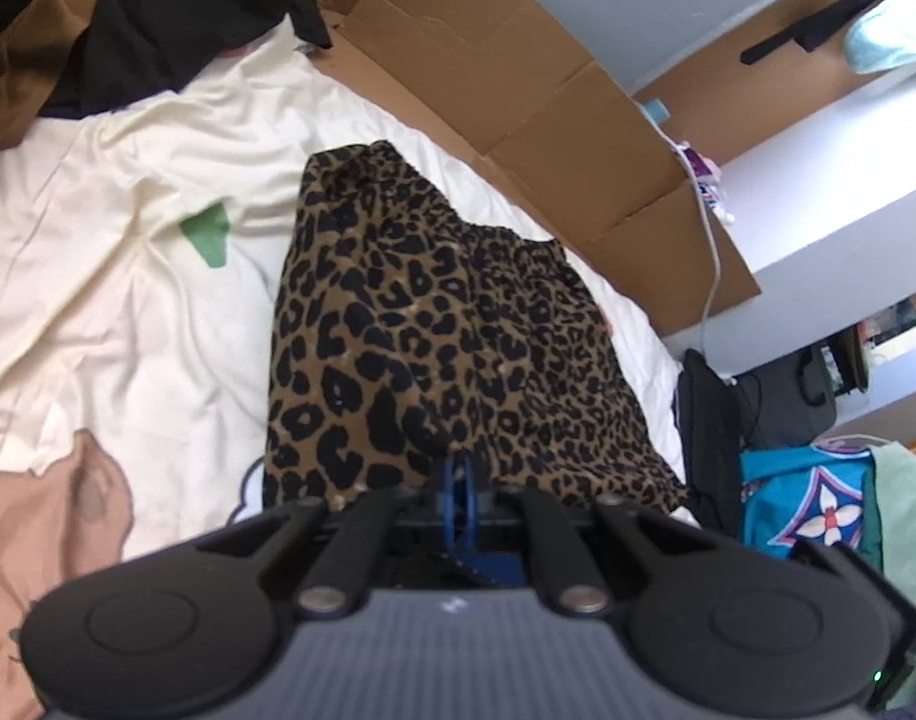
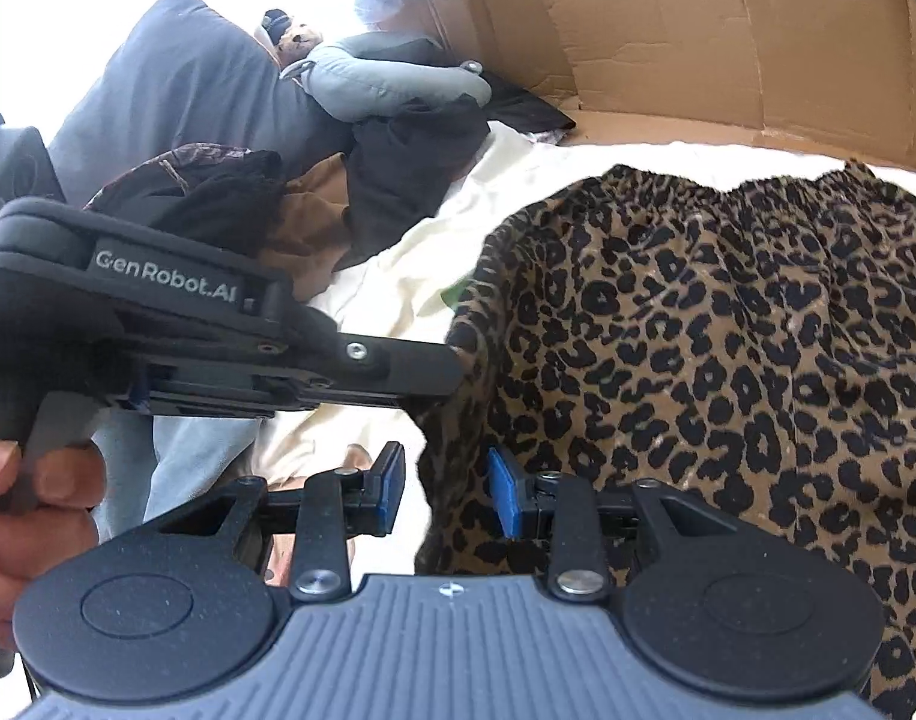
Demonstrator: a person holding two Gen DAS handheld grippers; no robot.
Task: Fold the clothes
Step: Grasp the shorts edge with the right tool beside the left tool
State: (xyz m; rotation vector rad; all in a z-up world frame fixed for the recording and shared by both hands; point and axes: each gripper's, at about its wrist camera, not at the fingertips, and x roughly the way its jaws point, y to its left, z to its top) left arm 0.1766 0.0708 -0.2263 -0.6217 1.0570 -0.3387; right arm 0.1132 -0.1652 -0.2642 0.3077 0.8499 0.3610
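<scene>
Folding starts from the leopard-print garment, which lies on the bed's cream sheet near the edge that runs along the cardboard sheet, its gathered waistband toward that cardboard. Your left gripper is clenched on the near hem, blue pads pressed together with fabric pinched between them, and in the right wrist view it reaches in from the left and meets the cloth's left edge. Your right gripper stands partly released: its blue pads are apart, with the cloth's near left edge hanging between them, and no pad visibly presses on it.

My reading is that you are bringing the near hem up for a fold toward the waistband. To do it well, close the right gripper on the hem before you carry further, so both corners travel together and the fold line stays straight. Keep both grips level with each other, draw the cloth taut but not stretched, and lay hem onto waistband squarely. The fabric looks thin and slippery, so a shallow pinch may slide out.

Dark clothes are piled toward the pillow end of the bed, well apart from your work
</scene>
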